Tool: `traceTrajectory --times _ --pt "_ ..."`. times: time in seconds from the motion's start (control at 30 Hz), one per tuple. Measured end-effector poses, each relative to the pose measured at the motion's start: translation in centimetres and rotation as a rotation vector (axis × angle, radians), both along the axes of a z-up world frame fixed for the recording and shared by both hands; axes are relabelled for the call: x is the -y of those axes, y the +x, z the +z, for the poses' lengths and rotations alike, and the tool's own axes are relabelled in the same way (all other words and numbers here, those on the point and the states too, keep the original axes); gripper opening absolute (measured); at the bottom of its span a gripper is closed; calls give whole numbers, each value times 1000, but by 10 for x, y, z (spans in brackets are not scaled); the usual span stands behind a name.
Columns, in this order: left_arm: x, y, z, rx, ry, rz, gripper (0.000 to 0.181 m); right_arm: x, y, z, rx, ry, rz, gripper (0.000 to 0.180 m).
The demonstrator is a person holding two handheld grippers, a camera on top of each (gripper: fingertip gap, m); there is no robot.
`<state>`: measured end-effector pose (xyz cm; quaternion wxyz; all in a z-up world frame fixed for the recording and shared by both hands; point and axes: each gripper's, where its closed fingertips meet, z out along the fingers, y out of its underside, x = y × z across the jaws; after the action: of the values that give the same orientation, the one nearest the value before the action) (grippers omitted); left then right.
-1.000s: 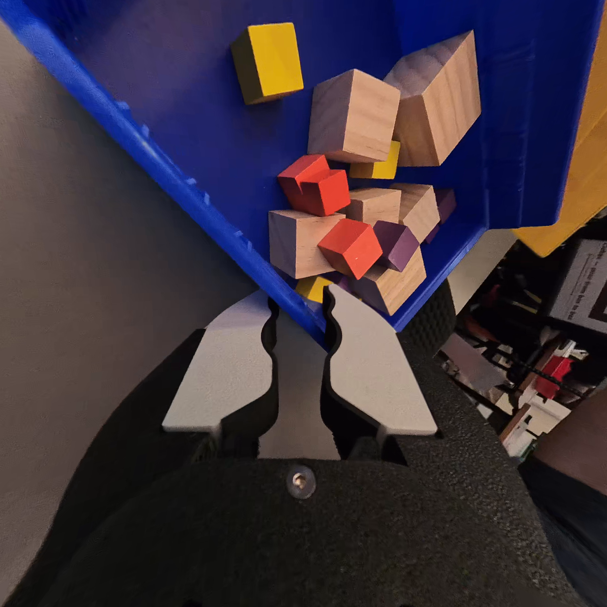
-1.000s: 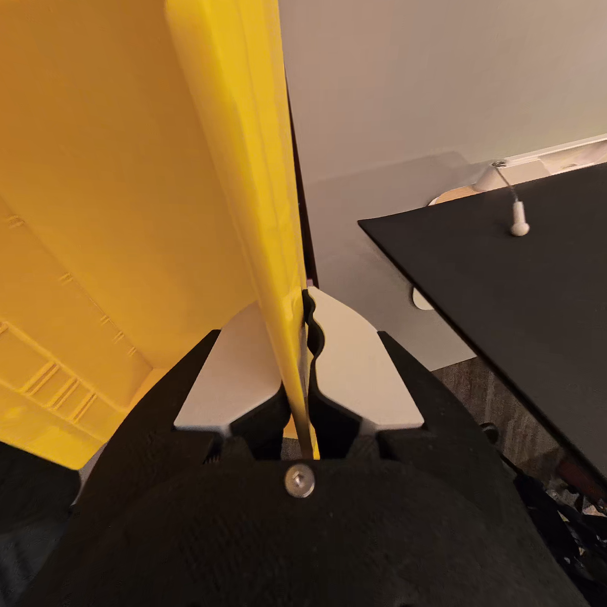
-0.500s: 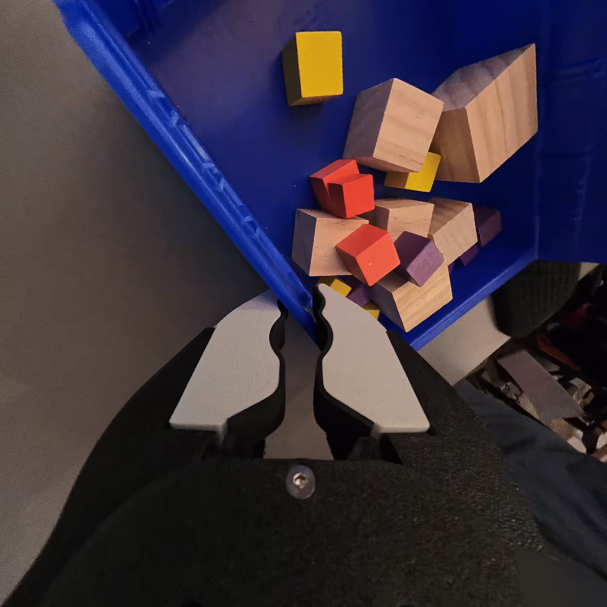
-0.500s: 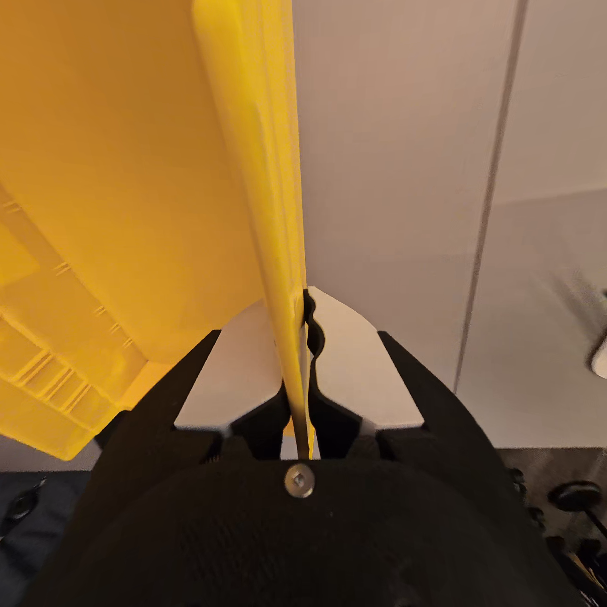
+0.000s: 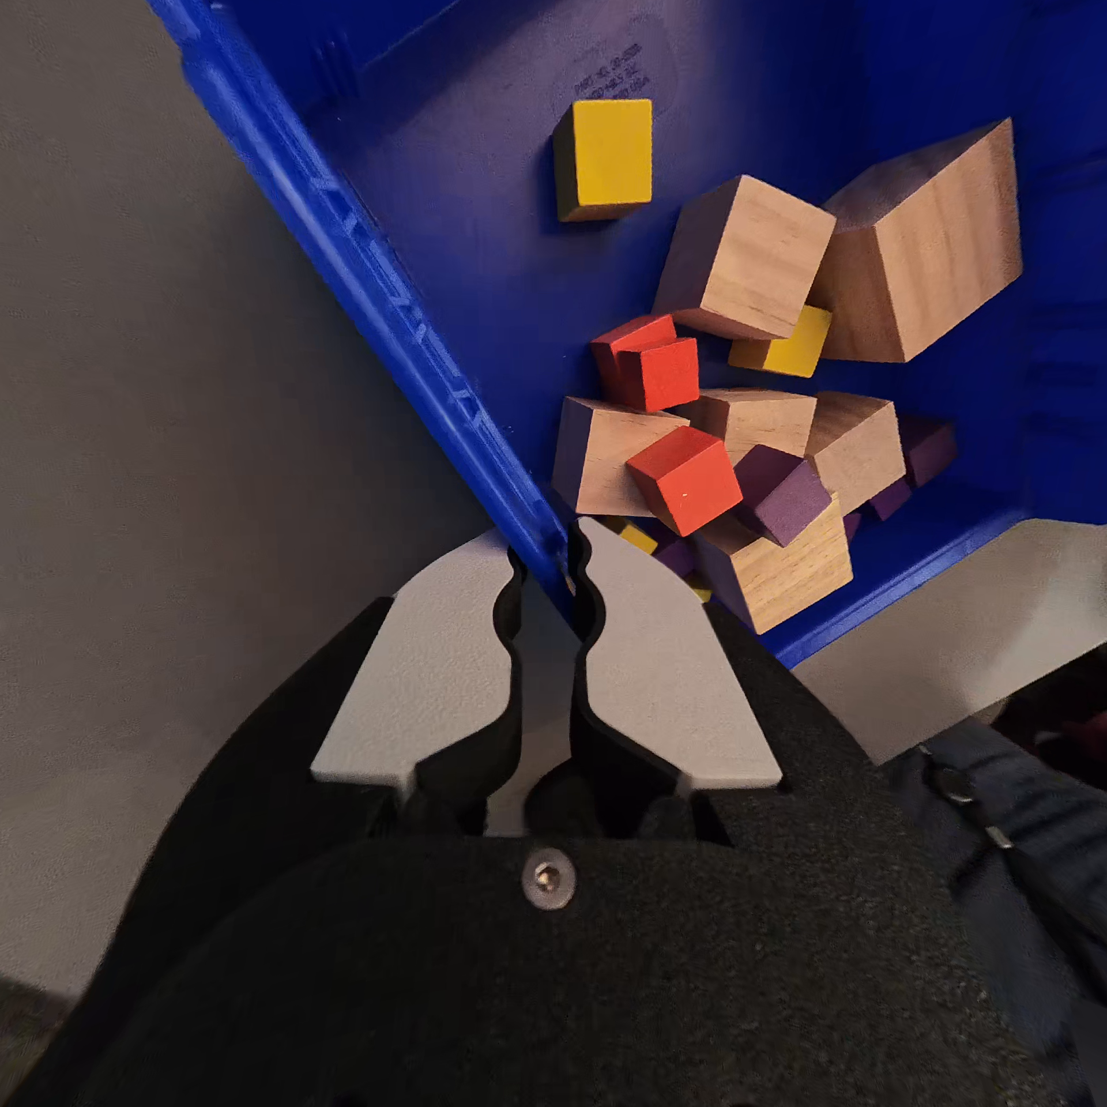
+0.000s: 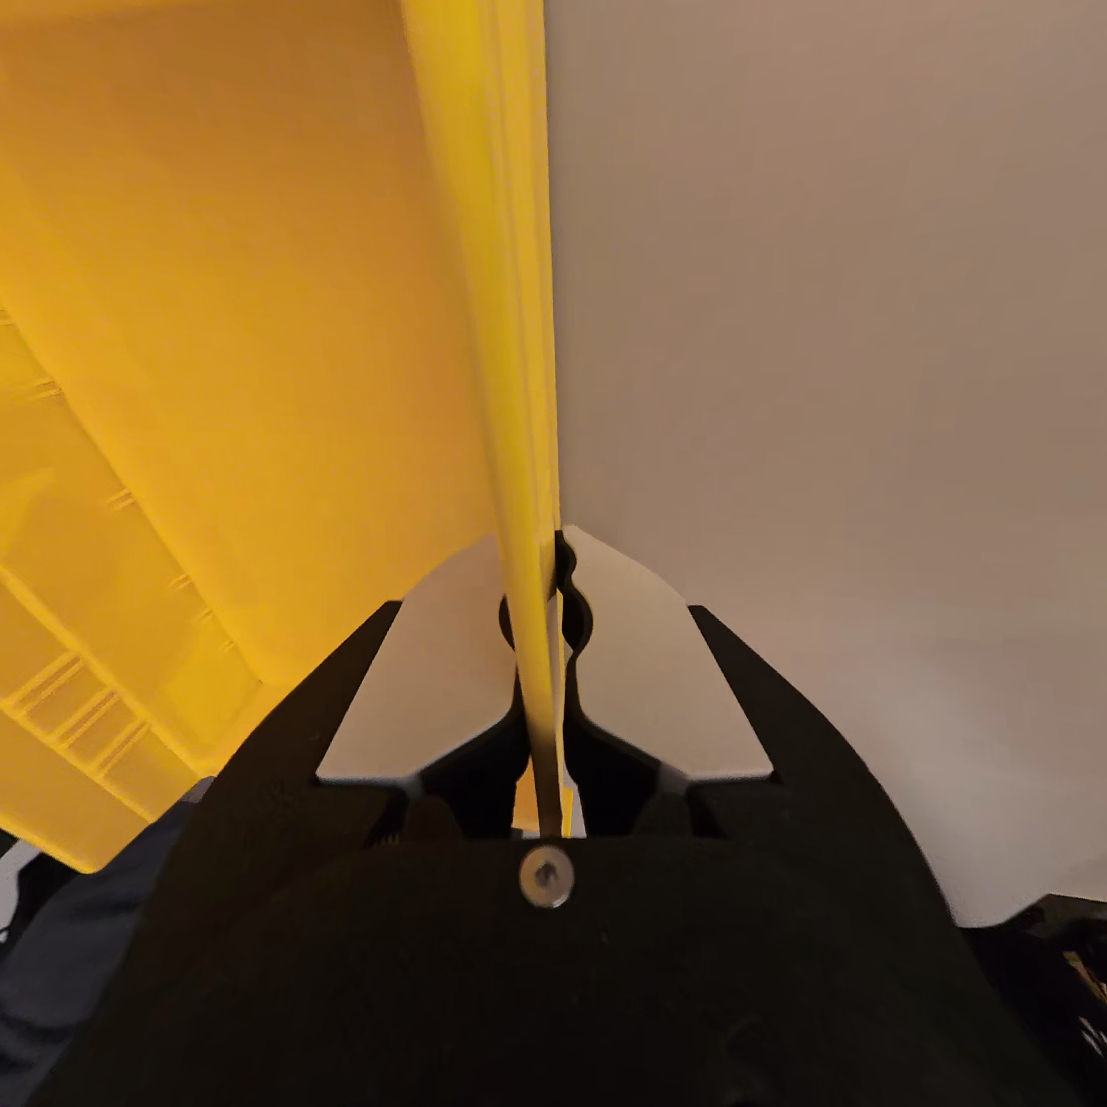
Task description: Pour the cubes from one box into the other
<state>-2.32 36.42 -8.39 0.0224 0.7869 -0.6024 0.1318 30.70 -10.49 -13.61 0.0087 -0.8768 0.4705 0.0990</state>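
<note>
My left gripper [image 5: 548, 542] is shut on the side wall of a blue box [image 5: 371, 287], held tilted in the air. Inside it lie several cubes heaped in the near corner: plain wooden ones [image 5: 749, 257], red ones [image 5: 686, 479], purple ones [image 5: 785, 494] and a yellow one [image 5: 605, 159] apart higher up. My right gripper [image 6: 542, 539] is shut on the side wall of a yellow box [image 6: 239, 359], held tilted up. The part of the yellow box's inside that I see holds no cubes.
A plain grey wall [image 5: 150, 419] fills the left of the left wrist view, and a pale wall [image 6: 838, 419] fills the right of the right wrist view. A dark sleeve [image 5: 1018, 838] shows at the lower right, below the blue box.
Both boxes have swung with my grippers. The black table and the clutter have left the views; walls now fill them. The cubes have kept their places in the blue box.
</note>
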Motion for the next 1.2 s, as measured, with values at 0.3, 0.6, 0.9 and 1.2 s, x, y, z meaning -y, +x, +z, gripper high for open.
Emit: traceTrajectory --times 0.3,0.6,0.9,1.2 --pt "-48 -30 1 -28 88 -15 13 -33 -3 0 22 30 61 9" --pt "-63 -40 1 -30 122 -10 14 -34 4 -3 134 49 212 6" --pt "-95 -65 2 -64 189 27 15 -35 14 -2 180 62 255 10" --pt "-109 -70 -3 -1 210 19 20 -33 48 62 643 23 281 41"
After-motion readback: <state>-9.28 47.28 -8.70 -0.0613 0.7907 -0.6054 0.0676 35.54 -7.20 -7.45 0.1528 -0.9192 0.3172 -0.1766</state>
